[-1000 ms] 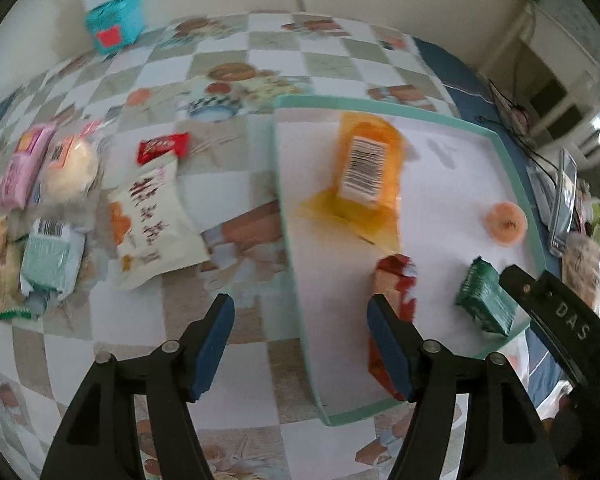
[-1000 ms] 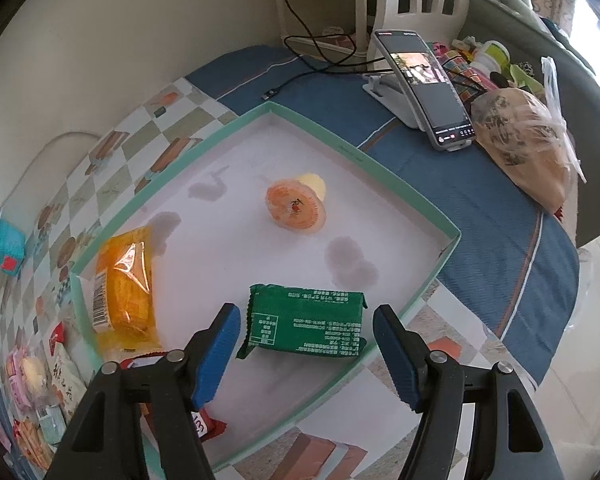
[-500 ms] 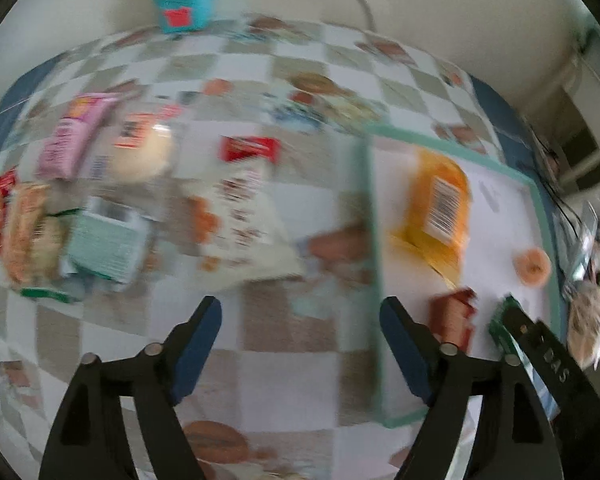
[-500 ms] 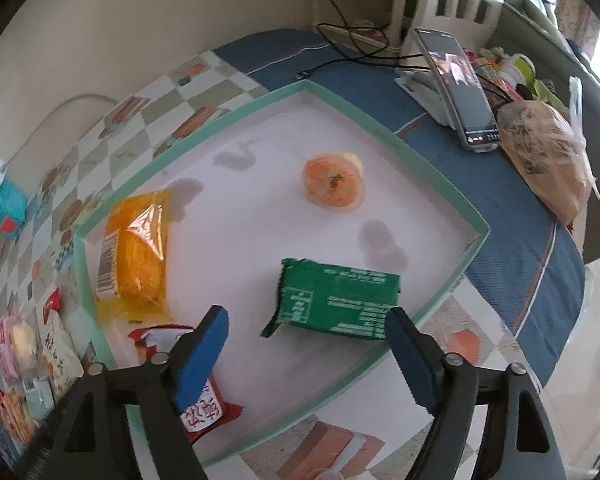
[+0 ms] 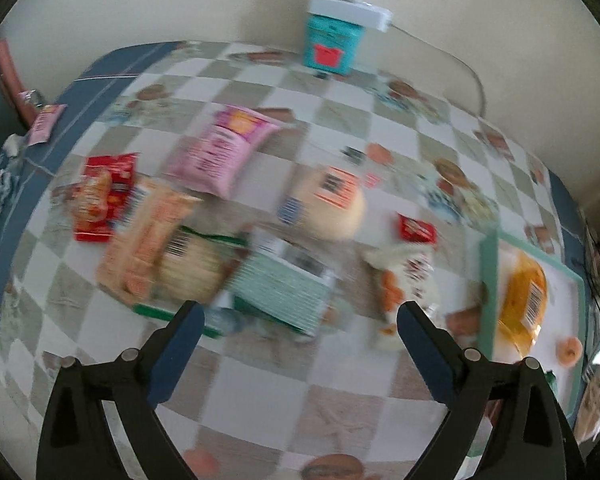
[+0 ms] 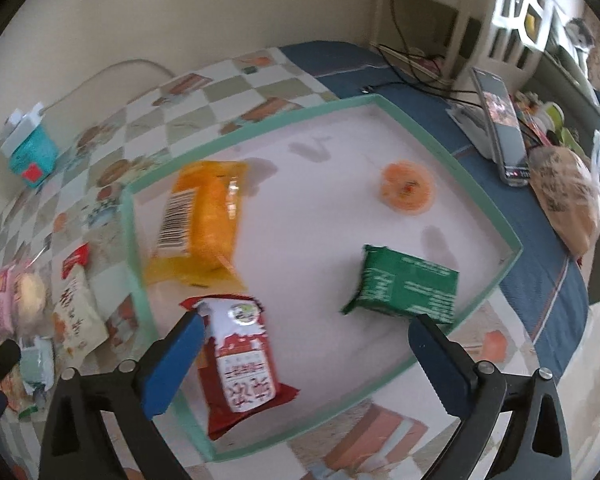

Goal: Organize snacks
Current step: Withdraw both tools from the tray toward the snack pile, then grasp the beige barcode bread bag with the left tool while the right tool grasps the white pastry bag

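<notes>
1. While the left gripper point(image 5: 296, 322) and right gripper point(image 6: 308, 336) have just been opening, nothing is held.
2. Loose snacks point(image 5: 276, 280) are left of the tray point(image 6: 134, 240).
3. Light, crinkly, slippery packets are judged; flat mid-body pinching is advised.

Left wrist camera looks steeply down over the checked tablecloth point(image 5: 260, 380) at the loose snack pile, blurred. Right wrist camera looks down, close above the shallow white tray with the mint-green rim point(image 6: 138, 264). Both views share that tray point(image 5: 488, 292) and the orange barcoded packet point(image 5: 526, 296) point(image 6: 204, 224).
</notes>
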Demonstrator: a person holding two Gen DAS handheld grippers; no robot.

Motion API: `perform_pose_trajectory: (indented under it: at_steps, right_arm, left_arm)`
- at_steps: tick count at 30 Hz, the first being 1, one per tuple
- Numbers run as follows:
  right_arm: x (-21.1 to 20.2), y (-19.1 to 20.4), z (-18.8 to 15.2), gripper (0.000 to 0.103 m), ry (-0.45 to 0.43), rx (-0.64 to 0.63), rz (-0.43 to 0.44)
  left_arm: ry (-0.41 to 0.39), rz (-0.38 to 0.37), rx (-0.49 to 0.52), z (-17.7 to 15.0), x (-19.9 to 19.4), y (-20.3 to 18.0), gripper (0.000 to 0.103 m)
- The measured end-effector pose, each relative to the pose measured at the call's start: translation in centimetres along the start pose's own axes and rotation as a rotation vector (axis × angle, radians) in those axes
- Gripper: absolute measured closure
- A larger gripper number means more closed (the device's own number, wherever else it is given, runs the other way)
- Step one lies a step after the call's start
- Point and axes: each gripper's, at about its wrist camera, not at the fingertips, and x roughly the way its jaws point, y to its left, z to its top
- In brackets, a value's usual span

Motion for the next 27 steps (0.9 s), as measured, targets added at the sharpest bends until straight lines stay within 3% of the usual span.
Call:
perform_pose_trajectory:
  at_steps: [13,27]
  right_arm:
    - [-3.1,5.1,-1.1,0.000,-0.100,-0.096,0.107]
    - [-2.9,12.8,-2.2,0.000,-0.073,-0.252,0.178]
  left_arm:
    - [-0.079,0.073,-0.207,2.0,-2.0,10.4,0.002]
    - [-0.086,0.045,-0.366,2.3,-0.9,17.4,0.002]
